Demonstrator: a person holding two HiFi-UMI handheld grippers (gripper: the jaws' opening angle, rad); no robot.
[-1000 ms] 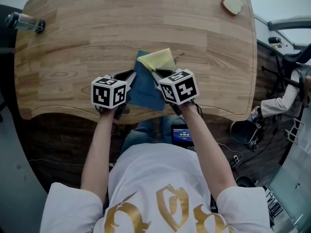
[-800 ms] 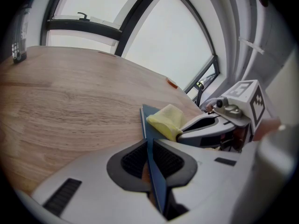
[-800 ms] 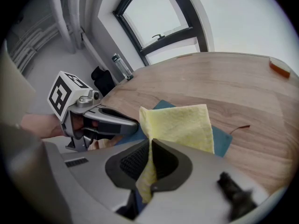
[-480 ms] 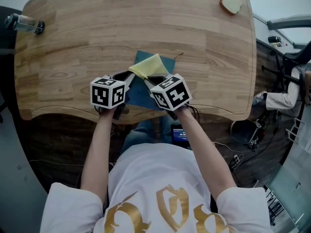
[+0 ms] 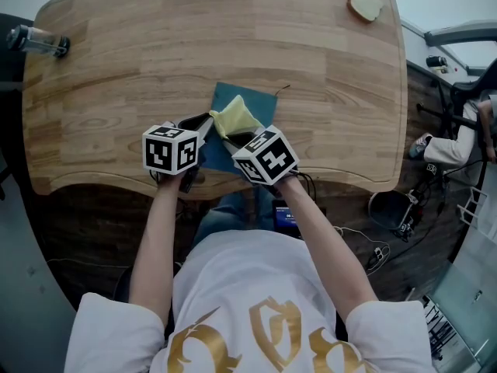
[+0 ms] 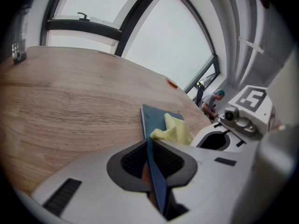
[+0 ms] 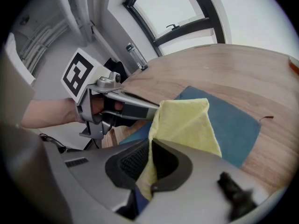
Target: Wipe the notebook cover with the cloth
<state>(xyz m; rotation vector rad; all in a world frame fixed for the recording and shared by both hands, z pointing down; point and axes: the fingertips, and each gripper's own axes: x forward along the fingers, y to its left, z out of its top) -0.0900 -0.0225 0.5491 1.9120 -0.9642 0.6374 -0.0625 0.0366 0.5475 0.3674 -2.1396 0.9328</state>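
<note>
A blue notebook (image 5: 248,99) lies on the wooden table (image 5: 155,53) near its front edge; it also shows as notebook (image 6: 154,118) and notebook (image 7: 233,120). My left gripper (image 5: 203,127) is shut on the notebook's near left edge, the cover pinched between its jaws (image 6: 152,160). My right gripper (image 5: 237,134) is shut on a yellow cloth (image 5: 235,117), which lies bunched on the cover's near part. The same cloth (image 7: 187,125) drapes from my right jaws over the blue cover, and the cloth (image 6: 174,130) lies just right of the left gripper.
A clear bottle (image 5: 39,39) lies at the table's far left corner. A small tan object (image 5: 365,3) sits at the far right corner. A seated person (image 5: 458,142) and chair are off the table's right side.
My right gripper has dragged the yellow cloth toward me and to the left across the cover, uncovering more blue at the far end. The left gripper has held still on the notebook edge.
</note>
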